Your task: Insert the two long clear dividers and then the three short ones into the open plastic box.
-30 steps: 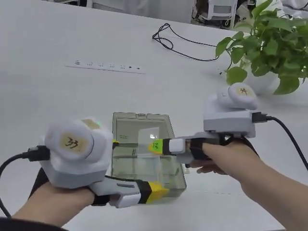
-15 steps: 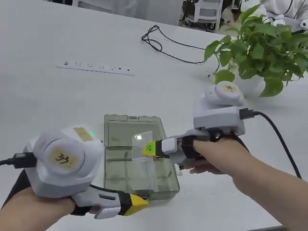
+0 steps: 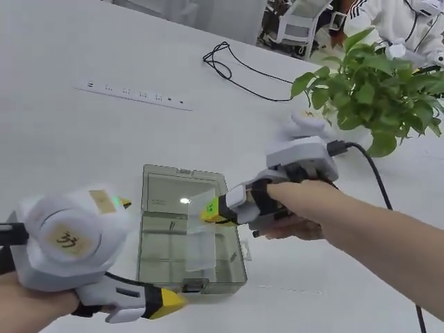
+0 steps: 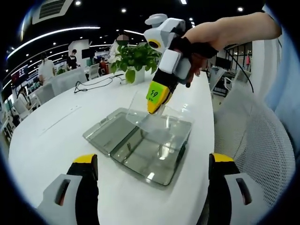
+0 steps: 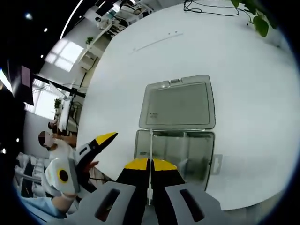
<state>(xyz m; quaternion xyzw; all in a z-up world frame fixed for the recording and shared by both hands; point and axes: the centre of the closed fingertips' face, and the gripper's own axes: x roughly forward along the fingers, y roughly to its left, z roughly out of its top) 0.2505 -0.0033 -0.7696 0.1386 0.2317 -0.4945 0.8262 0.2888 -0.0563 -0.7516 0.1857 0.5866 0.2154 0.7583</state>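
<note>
Clear flat divider (image 3: 202, 241) between yellow fingers (image 5: 137, 165) of right gripper (image 5: 150, 161), above smoky box (image 3: 148, 255)

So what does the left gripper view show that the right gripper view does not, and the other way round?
Left gripper view: the right gripper seen from outside, holding a clear divider over the box, with the plant behind and this view's own jaws wide apart.
Right gripper view: the divider edge-on between shut jaws, the box from above with its lid laid flat, and the left gripper at lower left.
Both: the open box on the white table.
</note>
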